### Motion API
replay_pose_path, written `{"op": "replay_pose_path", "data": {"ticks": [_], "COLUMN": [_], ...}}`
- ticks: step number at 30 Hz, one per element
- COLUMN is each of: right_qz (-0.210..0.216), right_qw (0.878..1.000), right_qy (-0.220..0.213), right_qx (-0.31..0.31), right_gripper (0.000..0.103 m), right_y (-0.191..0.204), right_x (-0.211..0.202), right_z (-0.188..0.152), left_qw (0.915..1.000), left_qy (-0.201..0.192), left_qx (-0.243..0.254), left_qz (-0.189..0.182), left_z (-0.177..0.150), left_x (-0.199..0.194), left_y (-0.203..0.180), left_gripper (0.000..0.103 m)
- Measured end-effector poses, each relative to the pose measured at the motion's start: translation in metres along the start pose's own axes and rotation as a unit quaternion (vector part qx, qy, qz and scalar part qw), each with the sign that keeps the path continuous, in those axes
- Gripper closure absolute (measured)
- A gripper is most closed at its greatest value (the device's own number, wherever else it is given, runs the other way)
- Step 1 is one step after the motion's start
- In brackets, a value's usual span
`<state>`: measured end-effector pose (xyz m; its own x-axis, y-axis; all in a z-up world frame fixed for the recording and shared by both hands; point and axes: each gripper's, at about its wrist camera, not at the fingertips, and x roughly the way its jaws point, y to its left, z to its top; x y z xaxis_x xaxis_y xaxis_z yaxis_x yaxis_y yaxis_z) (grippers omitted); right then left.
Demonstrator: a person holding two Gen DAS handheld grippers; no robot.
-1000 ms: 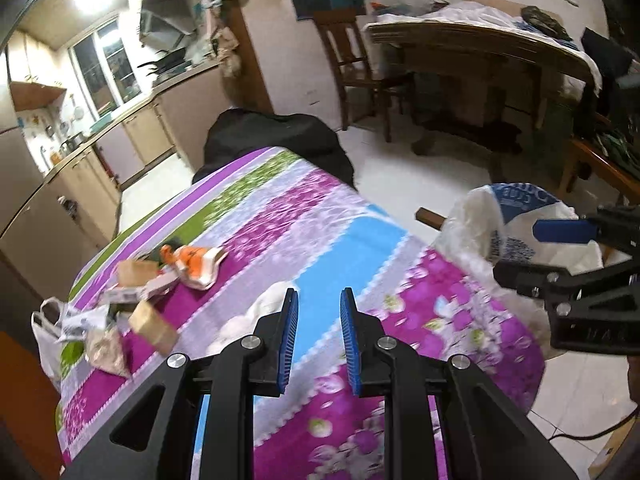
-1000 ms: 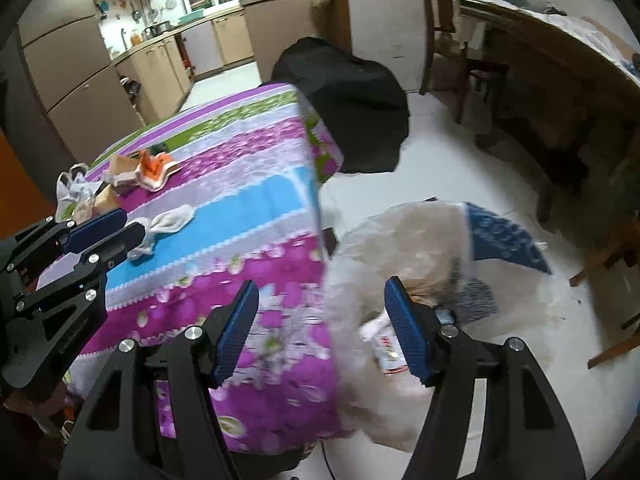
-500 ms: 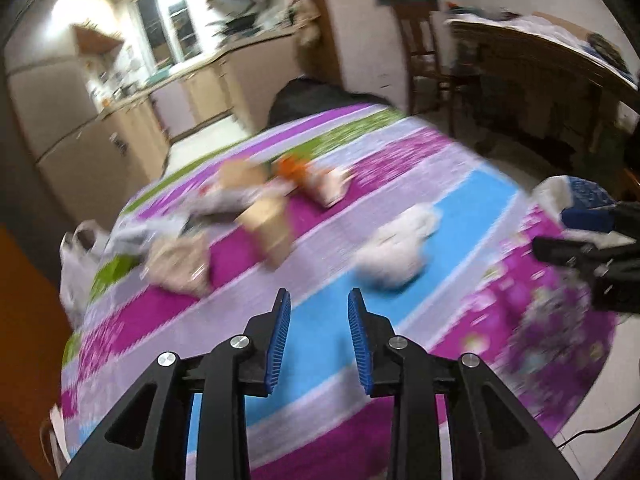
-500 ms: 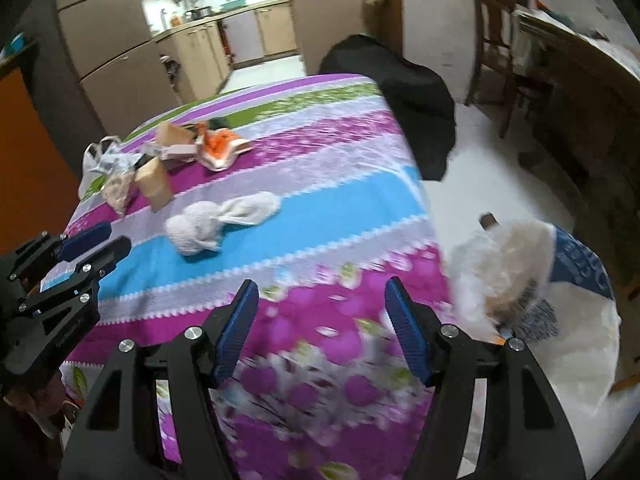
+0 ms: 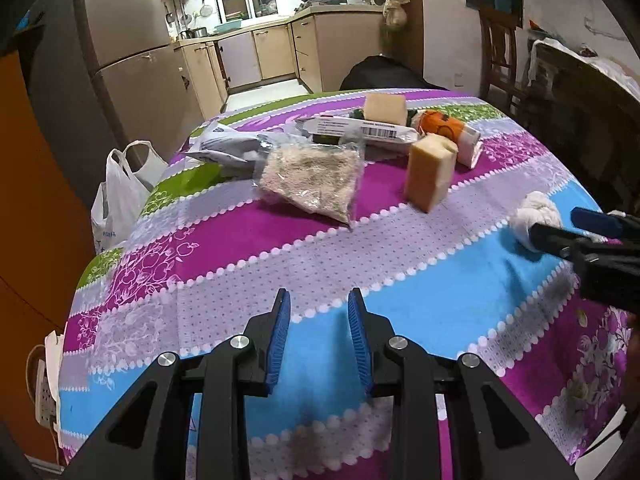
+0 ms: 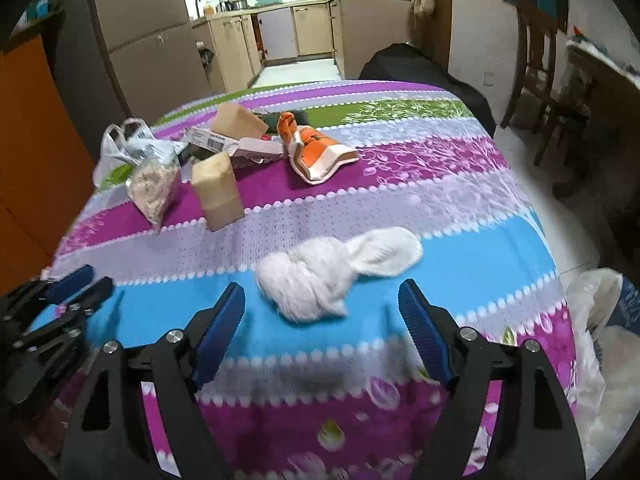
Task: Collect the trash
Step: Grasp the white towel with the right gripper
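1. The room is a kitchen and dining space: beige cabinets (image 5: 276,50) and a window run along the far wall, a tall fridge (image 5: 132,60) stands far left, and a wooden chair (image 6: 540,64) stands far right on the pale tiled floor.
2. A table under a striped tablecloth (image 6: 420,184) in purple, green, lilac and blue fills the near and middle ground.
3. A dark bag (image 6: 424,68) sits beyond the table's far edge.
4. A white plastic bag (image 5: 120,196) hangs at the table's left side; another crumpled plastic bag (image 6: 600,320) lies low off its near right edge.
5. The trash clusters on the far left part of the cloth: a clear packet of grain (image 5: 312,180), a tan carton (image 5: 430,176) standing upright, a second tan carton (image 6: 238,120) farther back, a flat white box (image 5: 360,132), and an orange pouch (image 6: 316,152).
6. A knotted white rag (image 6: 320,276) lies apart on the blue stripe, just ahead of the right gripper (image 6: 322,312), whose jaws have just been opening and stand wide, empty.
7. The left gripper (image 5: 316,328) hovers over the near blue stripe, jaws narrowly apart and holding nothing.
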<state>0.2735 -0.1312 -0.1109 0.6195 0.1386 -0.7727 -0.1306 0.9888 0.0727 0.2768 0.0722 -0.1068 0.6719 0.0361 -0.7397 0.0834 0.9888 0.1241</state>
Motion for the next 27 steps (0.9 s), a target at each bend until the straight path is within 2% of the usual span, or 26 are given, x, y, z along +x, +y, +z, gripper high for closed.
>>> {"op": "replay_pose_path", "data": {"ticks": [4,5,6,7,10,13,15,18,20,23,25,27], "right_qz": [0.012,0.018,0.021,0.026,0.041,0.044,0.044,0.052,0.060,0.066,0.070,0.070], "right_qw": [1.000,1.000,1.000,1.000,0.999,0.998,0.998,0.997,0.997,0.996,0.996,0.996], "right_qy": [0.021,0.015,0.013,0.011,-0.008,-0.023,-0.032,-0.035,-0.035,-0.034,-0.032,-0.029], "right_qx": [0.007,0.009,0.009,0.013,0.029,0.034,0.033,0.033,0.037,0.040,0.040,0.040], "right_gripper": [0.056,0.057,0.064,0.067,0.068,0.069,0.069,0.070,0.070,0.070,0.070,0.070], "right_y": [-0.002,-0.004,-0.005,-0.006,-0.012,-0.017,-0.018,-0.019,-0.020,-0.022,-0.022,-0.023], "right_x": [0.014,0.014,0.014,0.012,0.002,-0.011,-0.020,-0.030,-0.034,-0.041,-0.044,-0.045], "right_z": [-0.003,-0.005,-0.006,-0.006,-0.010,-0.015,-0.021,-0.030,-0.035,-0.041,-0.045,-0.048], "left_qw": [0.9998,0.9996,0.9993,0.9990,0.9966,0.9927,0.9898,0.9872,0.9867,0.9819,0.9770,0.9777], "left_qy": [-0.004,-0.002,0.001,0.002,0.011,-0.001,-0.012,-0.027,-0.024,0.006,0.037,0.039], "left_qx": [-0.019,-0.026,-0.034,-0.041,-0.068,-0.107,-0.127,-0.146,-0.158,-0.189,-0.209,-0.206], "left_qz": [-0.010,-0.013,-0.016,-0.018,-0.044,-0.056,-0.064,-0.059,-0.032,-0.013,-0.018,-0.016], "left_z": [0.005,0.007,0.009,0.011,0.024,0.045,0.060,0.082,0.100,0.113,0.115,0.117], "left_x": [0.002,0.003,0.006,0.008,0.016,0.021,0.022,0.026,0.039,0.064,0.084,0.089], "left_y": [0.004,0.007,0.012,0.016,0.026,0.031,0.031,0.026,0.024,0.030,0.034,0.032], "left_gripper": [0.072,0.072,0.072,0.072,0.069,0.056,0.031,0.026,0.025,0.025,0.025,0.025]}}
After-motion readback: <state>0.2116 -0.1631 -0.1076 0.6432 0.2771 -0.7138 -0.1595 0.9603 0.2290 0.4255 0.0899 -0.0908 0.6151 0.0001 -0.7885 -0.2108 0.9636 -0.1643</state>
